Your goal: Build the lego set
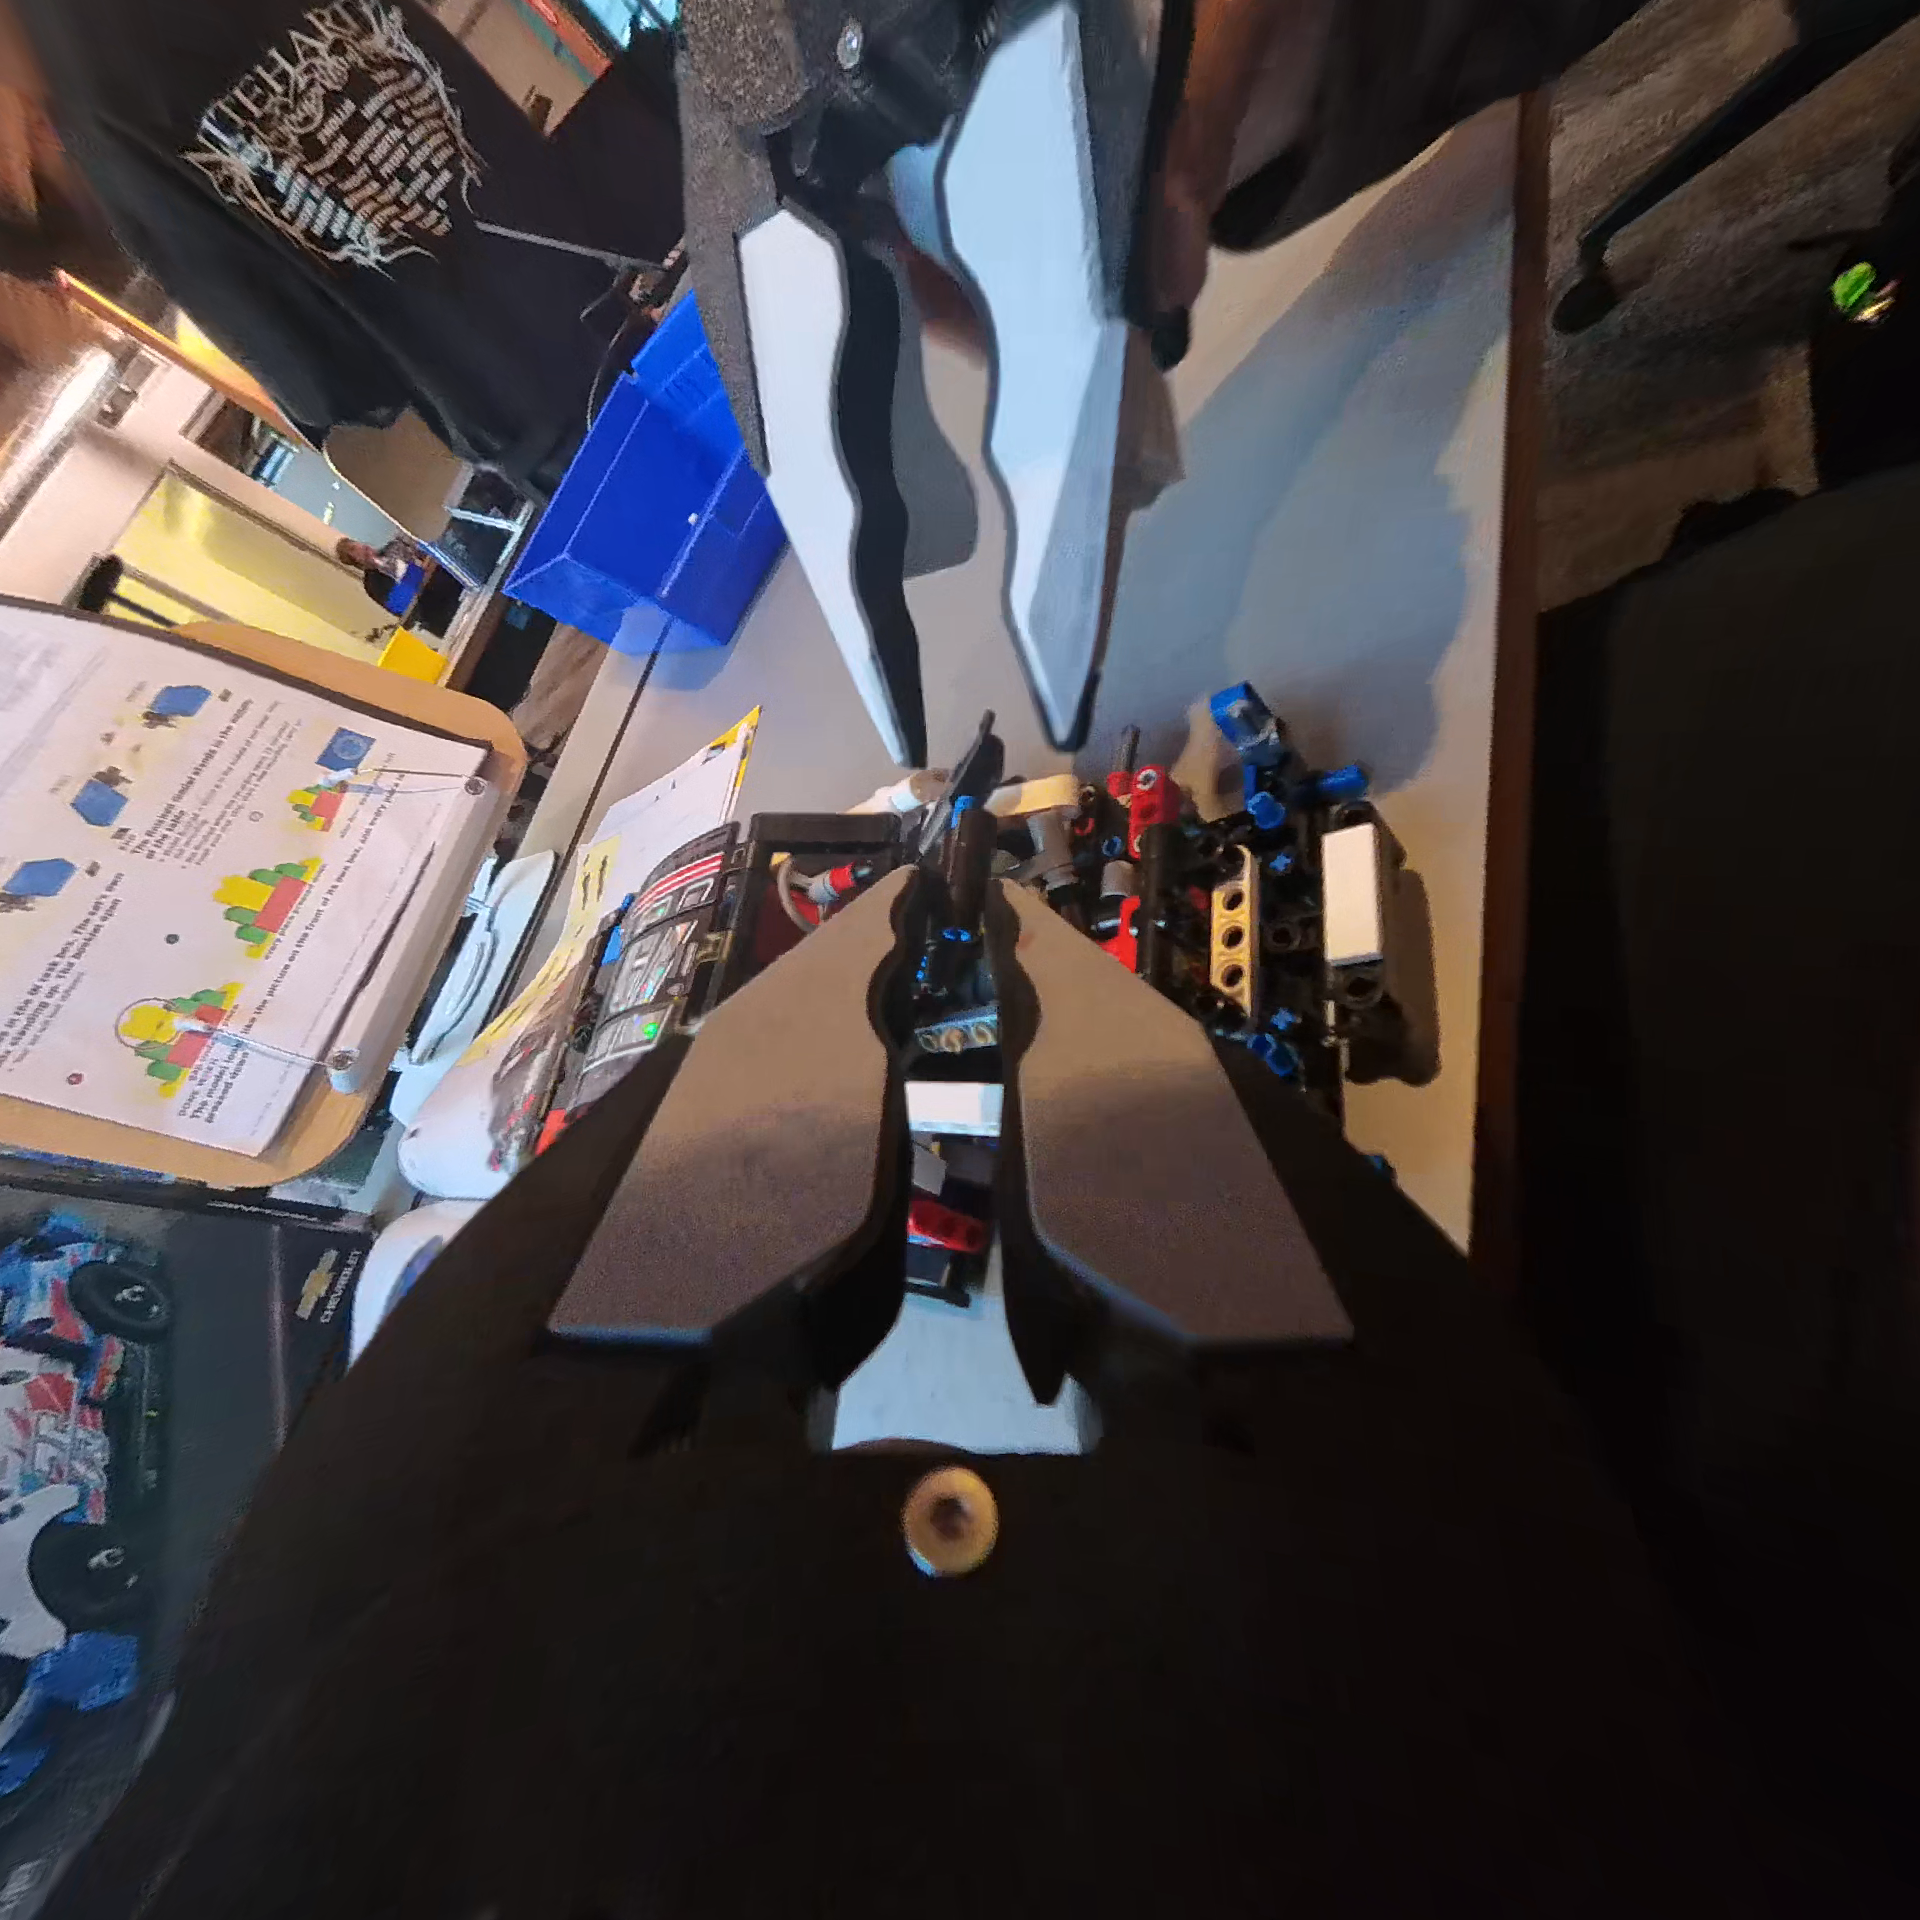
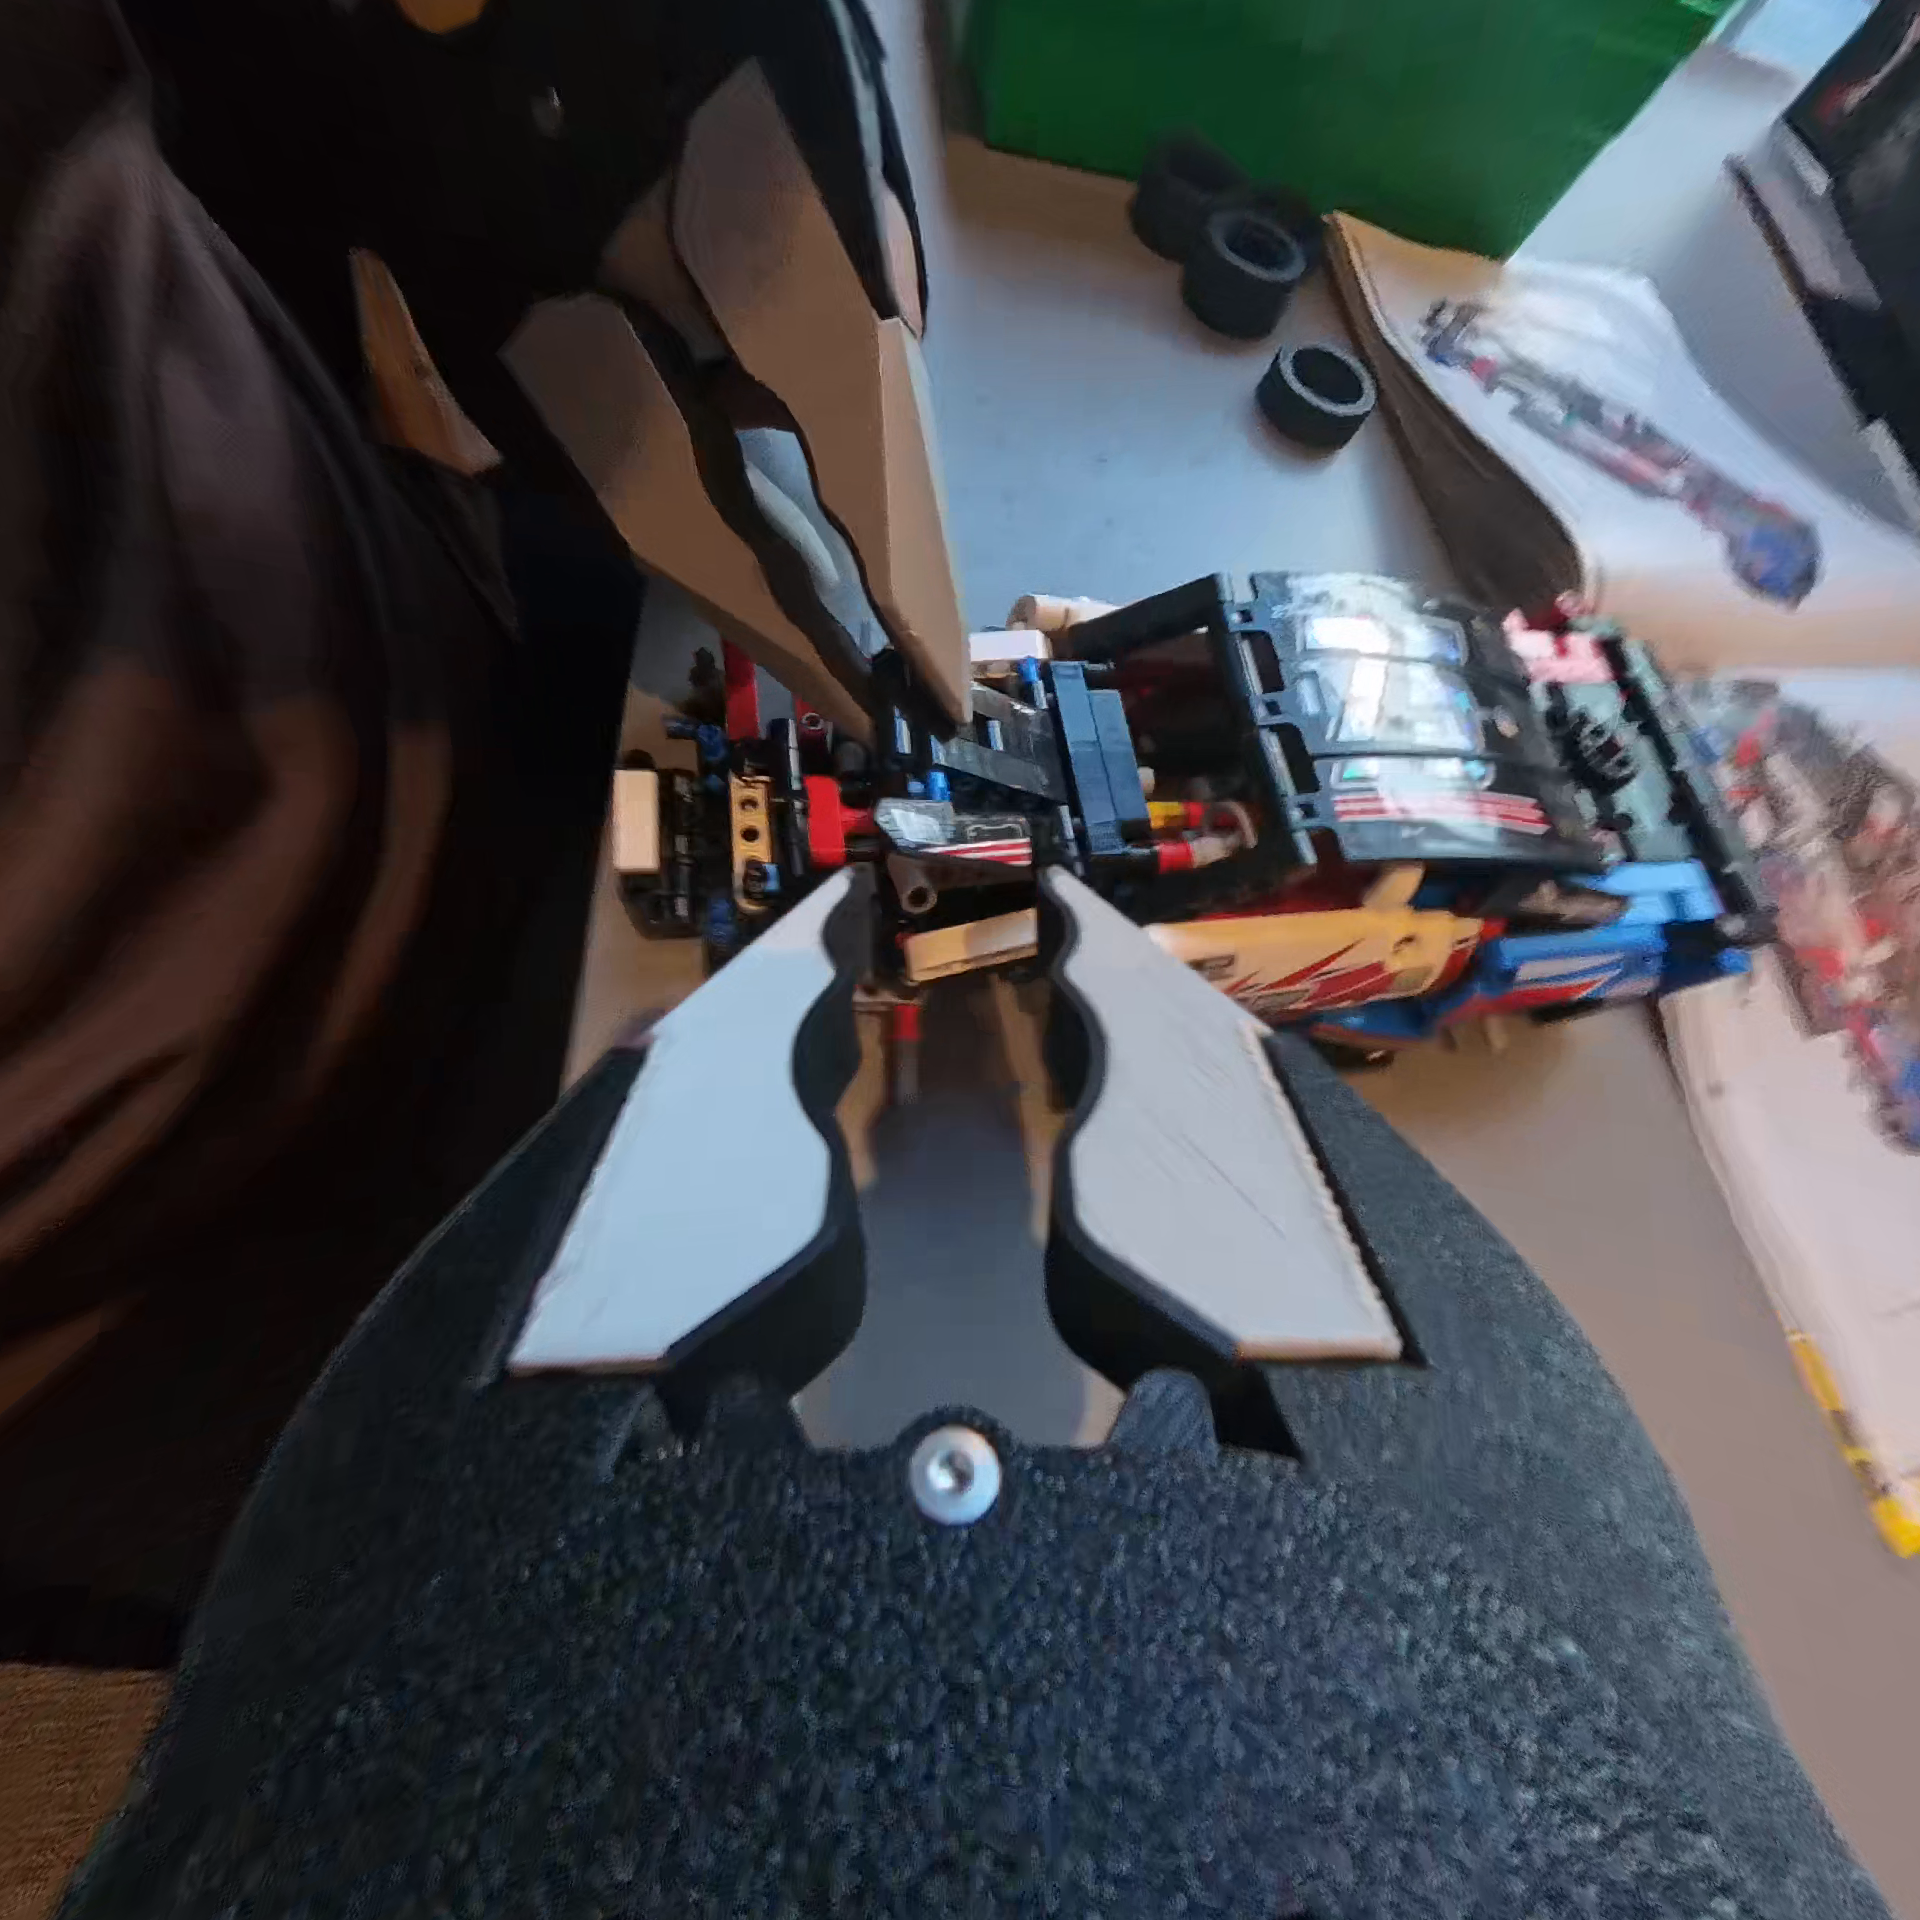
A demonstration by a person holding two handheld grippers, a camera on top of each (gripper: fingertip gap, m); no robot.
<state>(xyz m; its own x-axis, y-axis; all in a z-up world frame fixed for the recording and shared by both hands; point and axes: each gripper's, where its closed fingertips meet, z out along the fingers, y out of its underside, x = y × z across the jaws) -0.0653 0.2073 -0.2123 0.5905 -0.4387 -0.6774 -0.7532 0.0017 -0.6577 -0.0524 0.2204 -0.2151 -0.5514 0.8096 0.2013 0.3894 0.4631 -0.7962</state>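
Note:
A partly built lego car (image 2: 1351,779), black, blue, red and white, lies on the pale table (image 2: 1091,468). Its open black frame end with red and blue pins shows in the left wrist view (image 1: 1195,914). My left gripper (image 1: 958,888) is shut on a thin black panel (image 1: 966,821) at the car's frame end. In the right wrist view it comes down from the upper left (image 2: 920,712) onto that panel (image 2: 997,753). My right gripper (image 2: 945,881) is open, its white pads (image 2: 1174,1143) either side of the car's frame end, holding nothing. It hangs over the panel in the left wrist view (image 1: 987,743).
A blue bin (image 1: 644,520), a picture sheet on a wooden stand (image 1: 208,883), a printed box (image 1: 104,1455) and a booklet (image 1: 665,821) lie to the left. Black tyres (image 2: 1247,260), a green box (image 2: 1351,104) and an open booklet (image 2: 1662,447) lie beyond. The table edge (image 1: 1496,727) runs close by. Left and right tips are no more than a few centimetres apart.

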